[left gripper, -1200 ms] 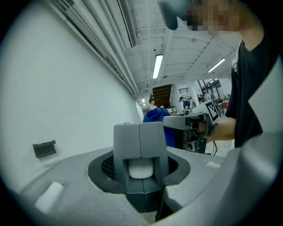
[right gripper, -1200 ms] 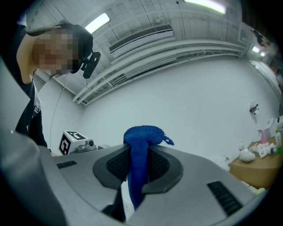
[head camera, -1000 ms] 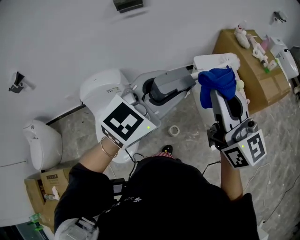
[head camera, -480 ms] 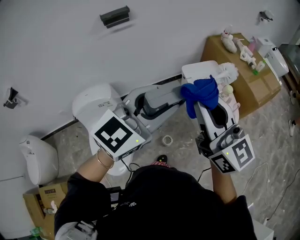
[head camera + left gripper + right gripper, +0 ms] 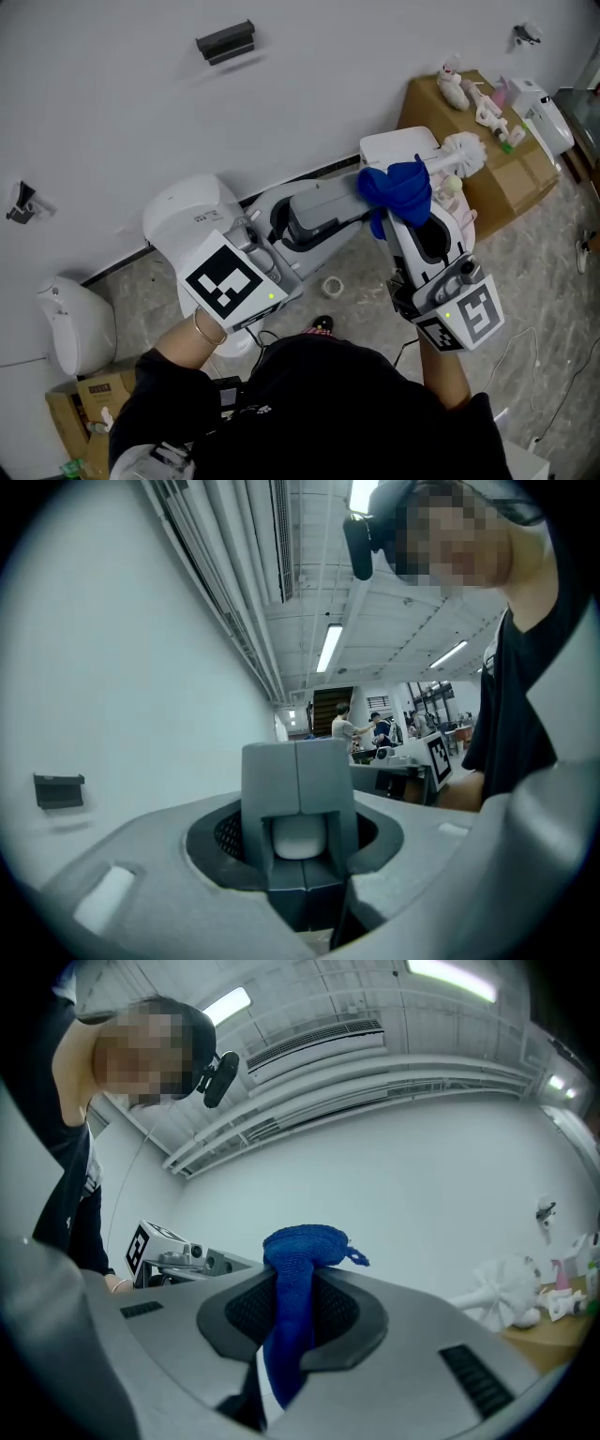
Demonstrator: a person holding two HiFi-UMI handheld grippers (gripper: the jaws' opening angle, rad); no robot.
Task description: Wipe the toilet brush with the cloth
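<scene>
In the head view my left gripper (image 5: 359,199) points right and is shut on the white handle of the toilet brush. The bristle head (image 5: 466,153) sticks out to the right, past the blue cloth (image 5: 397,187). My right gripper (image 5: 403,212) comes in from below and is shut on that cloth, which is bunched around the handle. The left gripper view shows the handle's rounded end (image 5: 298,836) clamped between the grey pads of my left gripper (image 5: 298,829). In the right gripper view the cloth (image 5: 298,1283) rises from my right gripper (image 5: 292,1309), with the brush head (image 5: 497,1293) at the right.
A white toilet (image 5: 187,217) stands under my left arm. A white container (image 5: 398,145) sits under the brush. A cardboard box (image 5: 469,103) with small items is at the right. A tape roll (image 5: 331,285) lies on the floor, a white bin (image 5: 75,314) at the left.
The left gripper has shifted slightly with the brush, and the bristle head now shows further out to the right of the cloth. The right gripper keeps its place and its hold on the cloth.
</scene>
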